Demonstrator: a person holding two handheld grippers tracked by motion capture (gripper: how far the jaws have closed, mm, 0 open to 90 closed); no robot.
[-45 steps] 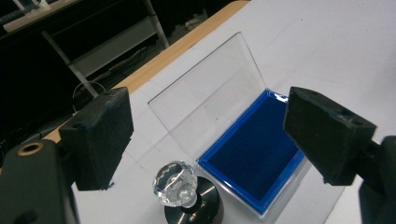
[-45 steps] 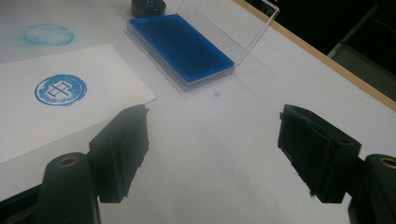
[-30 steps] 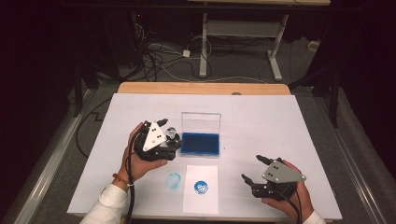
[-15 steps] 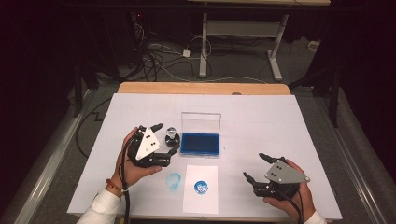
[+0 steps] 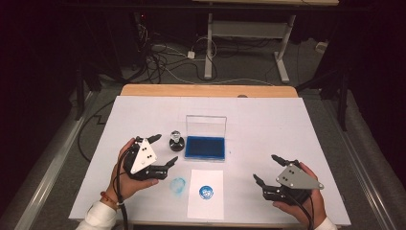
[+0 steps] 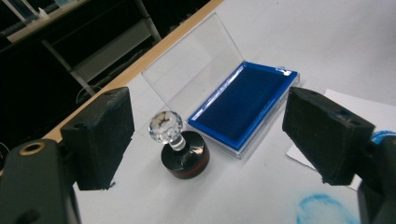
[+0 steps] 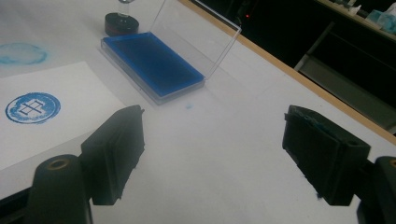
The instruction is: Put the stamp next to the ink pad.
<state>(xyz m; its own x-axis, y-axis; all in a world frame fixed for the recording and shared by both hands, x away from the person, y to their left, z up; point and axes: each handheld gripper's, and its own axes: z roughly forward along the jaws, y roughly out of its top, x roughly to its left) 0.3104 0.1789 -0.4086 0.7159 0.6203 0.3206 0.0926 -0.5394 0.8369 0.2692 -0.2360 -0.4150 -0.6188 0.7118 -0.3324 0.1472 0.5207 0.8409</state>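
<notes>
A stamp (image 5: 176,141) with a clear crystal knob and a round black base stands upright on the white table, just left of the blue ink pad (image 5: 206,147), whose clear lid is raised. My left gripper (image 5: 164,149) is open; the stamp (image 6: 180,149) stands free a little beyond its pads, touching neither. Nearer the front lies a white paper (image 5: 206,203) with a round blue print (image 5: 207,192). My right gripper (image 5: 265,167) hovers open at the front right, its jaws having just been opening with nothing between them; it faces the ink pad (image 7: 152,60).
A smeared blue ink mark (image 5: 178,186) is on the table left of the paper. The white table cover (image 5: 268,124) ends at a wooden far edge (image 5: 206,90). Beyond it are a dark floor, cables and desk legs.
My left gripper has drawn back toward the near left, away from the stamp, which now stands alone on the table. The right gripper's jaws stand a little wider; that hand has stayed put.
</notes>
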